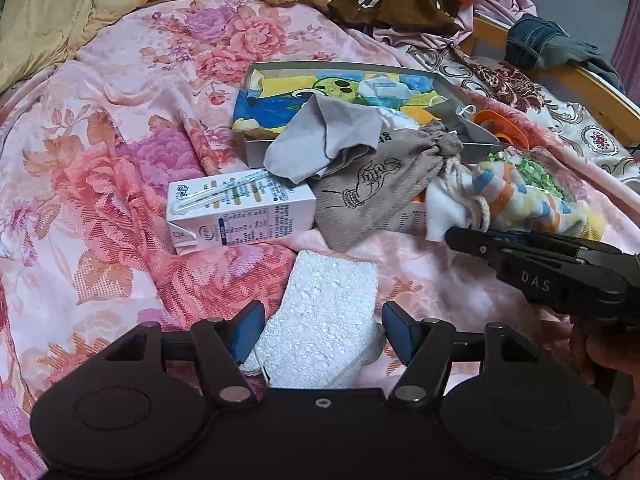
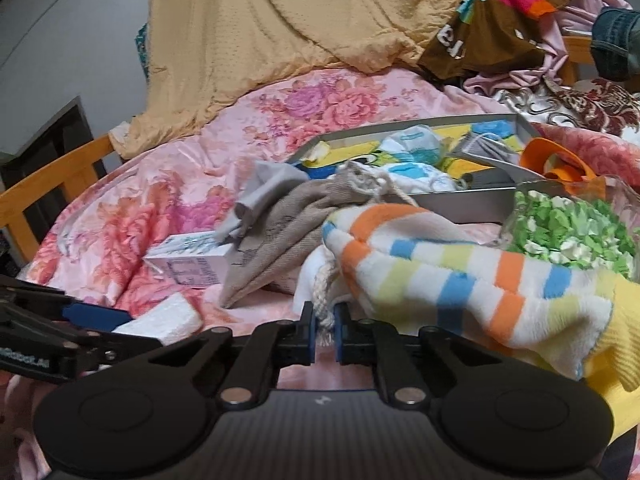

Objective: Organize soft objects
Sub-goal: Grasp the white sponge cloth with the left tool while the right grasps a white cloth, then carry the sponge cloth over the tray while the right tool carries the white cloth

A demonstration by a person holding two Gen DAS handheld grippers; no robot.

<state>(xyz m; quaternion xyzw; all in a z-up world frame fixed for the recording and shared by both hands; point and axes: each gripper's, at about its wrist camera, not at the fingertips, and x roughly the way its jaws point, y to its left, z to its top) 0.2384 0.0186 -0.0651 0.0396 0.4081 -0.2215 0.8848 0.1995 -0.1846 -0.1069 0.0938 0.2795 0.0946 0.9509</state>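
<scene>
My left gripper point(image 1: 323, 330) is open, its blue pads on either side of a white foam block point(image 1: 324, 320) lying on the pink floral bedspread; it also shows in the right wrist view point(image 2: 168, 320). My right gripper point(image 2: 324, 334) is shut on the cream drawstring cord point(image 2: 322, 314) of a beige drawstring pouch point(image 1: 372, 192). A striped fluffy sock point(image 2: 460, 280) lies just right of it. A grey cloth point(image 1: 320, 144) drapes over the pouch and the edge of a grey tray point(image 1: 256, 152) that holds a colourful towel and masks.
A white milk carton point(image 1: 236, 210) lies left of the pouch. A bag of green and white bits point(image 2: 572, 228) and an orange object point(image 2: 556, 160) sit at the right. A yellow quilt point(image 2: 280, 32) and piled clothes lie at the back; a wooden bed rail point(image 2: 56, 180) runs along the left.
</scene>
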